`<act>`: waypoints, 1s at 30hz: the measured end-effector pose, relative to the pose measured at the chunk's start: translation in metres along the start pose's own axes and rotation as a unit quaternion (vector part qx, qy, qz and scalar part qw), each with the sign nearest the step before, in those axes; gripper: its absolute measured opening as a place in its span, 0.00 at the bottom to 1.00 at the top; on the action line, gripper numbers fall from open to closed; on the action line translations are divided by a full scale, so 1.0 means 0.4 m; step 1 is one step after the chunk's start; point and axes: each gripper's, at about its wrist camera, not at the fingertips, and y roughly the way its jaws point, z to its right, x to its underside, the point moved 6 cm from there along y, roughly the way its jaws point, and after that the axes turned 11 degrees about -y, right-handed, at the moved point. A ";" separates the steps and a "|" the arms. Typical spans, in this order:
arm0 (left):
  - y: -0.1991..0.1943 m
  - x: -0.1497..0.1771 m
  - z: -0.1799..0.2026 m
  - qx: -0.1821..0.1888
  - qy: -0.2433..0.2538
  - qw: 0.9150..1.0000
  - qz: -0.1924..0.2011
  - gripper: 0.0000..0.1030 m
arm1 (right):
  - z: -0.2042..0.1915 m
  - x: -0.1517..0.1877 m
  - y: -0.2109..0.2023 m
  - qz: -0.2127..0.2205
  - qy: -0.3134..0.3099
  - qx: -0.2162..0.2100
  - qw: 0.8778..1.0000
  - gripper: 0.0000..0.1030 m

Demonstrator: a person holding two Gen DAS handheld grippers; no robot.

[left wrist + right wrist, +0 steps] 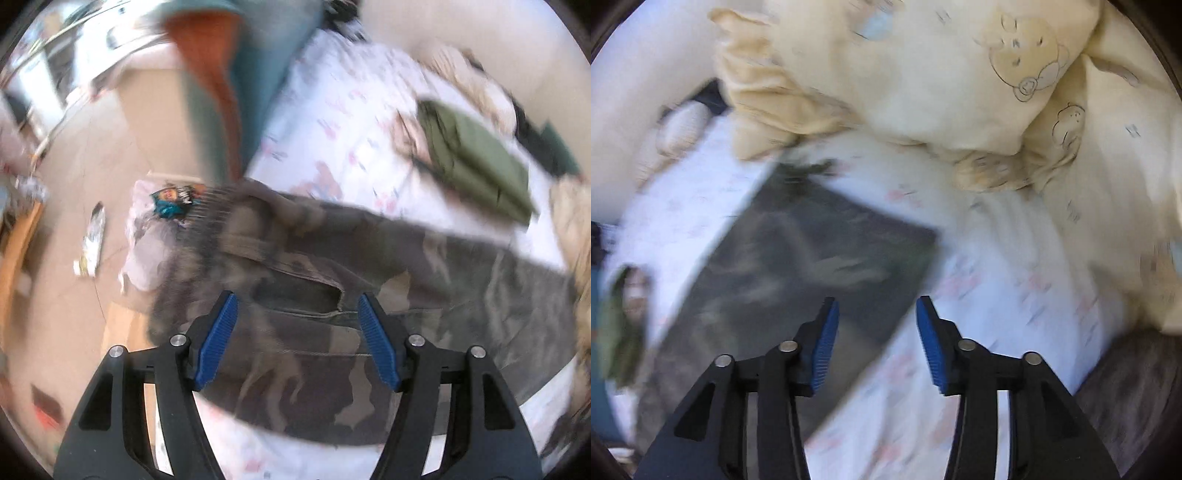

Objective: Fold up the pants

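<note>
Camouflage pants (369,280) lie spread across a white patterned bedsheet (343,122), waist end toward the bed's left edge. My left gripper (297,314) hovers above the waist and pocket area, open, with nothing between its blue pads (218,339). In the right wrist view the leg end of the camouflage pants (798,266) lies flat on the bedsheet (979,314). My right gripper (877,317) hangs open above the leg's edge, its pads (932,347) clear of the cloth. Both views are blurred.
Folded olive-green clothing (476,155) rests on the bed beyond the pants. A cream bear-print duvet (960,81) is heaped at the bed's far side. A person's teal-clad legs and orange cloth (221,85) stand by the bed. Clutter (170,203) lies on the floor.
</note>
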 end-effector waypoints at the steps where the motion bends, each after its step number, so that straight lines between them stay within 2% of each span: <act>1: -0.040 -0.014 -0.040 0.000 -0.024 1.000 0.015 0.64 | -0.042 0.021 -0.029 0.009 -0.008 -0.022 1.000 0.62; 2: -0.069 -0.024 -0.078 -0.004 -0.045 0.999 0.028 0.67 | -0.077 0.026 -0.041 0.012 -0.021 -0.031 0.999 0.64; 4: -0.120 -0.038 -0.161 -0.009 -0.090 0.994 0.057 0.80 | -0.150 0.059 -0.086 0.013 -0.062 -0.044 0.997 0.65; 6: -0.158 -0.037 -0.252 -0.031 -0.130 0.987 0.085 0.81 | -0.204 0.088 -0.108 0.006 -0.076 -0.069 0.995 0.65; 8: -0.149 -0.017 -0.308 -0.042 -0.145 0.986 0.071 0.81 | -0.260 0.127 -0.138 -0.007 -0.075 -0.097 0.992 0.65; 10: -0.116 0.017 -0.348 -0.044 -0.174 0.983 0.033 0.81 | -0.299 0.185 -0.181 -0.018 -0.054 -0.131 0.990 0.65; 13: -0.054 0.064 -0.351 -0.043 -0.187 0.981 -0.004 0.81 | -0.339 0.271 -0.232 -0.022 -0.037 -0.190 0.981 0.69; 16: -0.006 0.096 -0.315 -0.026 -0.195 0.980 -0.010 0.81 | -0.353 0.367 -0.233 -0.026 -0.040 -0.209 0.977 0.70; 18: 0.043 0.123 -0.295 -0.006 -0.216 0.976 -0.023 0.81 | -0.343 0.414 -0.203 -0.056 -0.035 -0.194 0.979 0.72; 20: 0.090 0.147 -0.276 0.014 -0.230 0.973 -0.032 0.79 | -0.323 0.416 -0.166 -0.073 -0.022 -0.193 0.978 0.71; 21: 0.116 0.154 -0.269 0.027 -0.240 0.970 -0.037 0.70 | -0.309 0.412 -0.153 -0.076 -0.026 -0.174 0.981 0.70; 24: 0.165 0.151 -0.290 0.036 -0.270 0.962 -0.027 0.72 | -0.261 0.403 -0.130 -0.071 -0.025 -0.137 0.988 0.71; 26: 0.201 0.145 -0.290 0.048 -0.285 0.956 -0.045 0.68 | -0.232 0.403 -0.114 -0.077 -0.014 -0.126 0.989 0.71; 27: 0.199 0.134 -0.282 0.054 -0.282 0.957 -0.037 0.56 | -0.220 0.402 -0.102 -0.082 -0.007 -0.126 0.989 0.71; 29: 0.181 0.112 -0.255 0.044 -0.256 0.965 -0.017 0.46 | -0.203 0.397 -0.084 -0.087 -0.002 -0.125 0.988 0.71; 30: 0.156 0.099 -0.234 0.046 -0.245 0.968 0.007 0.36 | -0.197 0.396 -0.079 -0.089 0.001 -0.119 0.989 0.71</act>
